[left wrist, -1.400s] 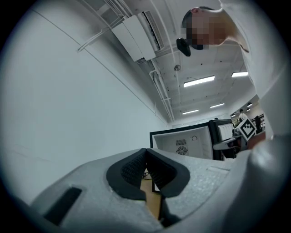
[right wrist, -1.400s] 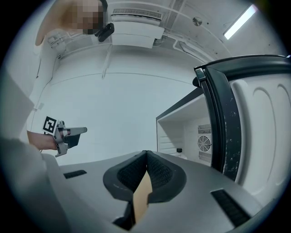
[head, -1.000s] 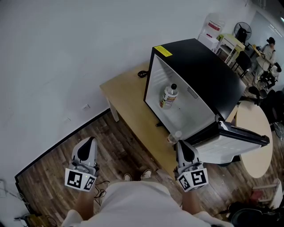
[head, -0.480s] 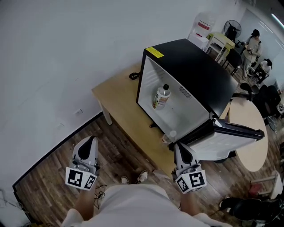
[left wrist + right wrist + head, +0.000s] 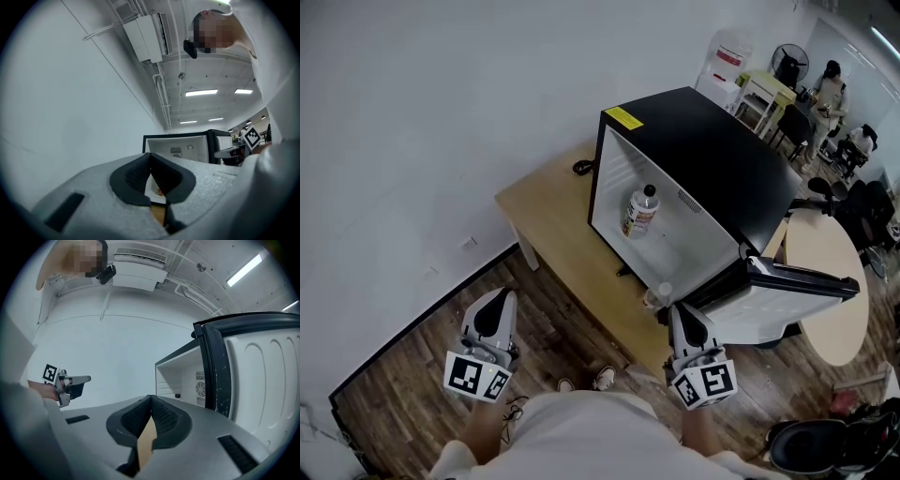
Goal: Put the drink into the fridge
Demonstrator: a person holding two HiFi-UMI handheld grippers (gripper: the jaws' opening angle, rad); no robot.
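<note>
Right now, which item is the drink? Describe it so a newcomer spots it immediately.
Find the black mini fridge standing open on the light wooden table. Inside its white cavity stands a clear plastic bottle with a dark cap and a yellow-and-white label. It is the only item inside; the small pale container sits outside on the table edge.

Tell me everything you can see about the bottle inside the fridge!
The bottle is pale, likely plastic, with a dark cap and a yellow-and-white label round its middle. It stands upright, cap on, on the white floor of the open black fridge, apart from its walls. Nothing else touches it.
</note>
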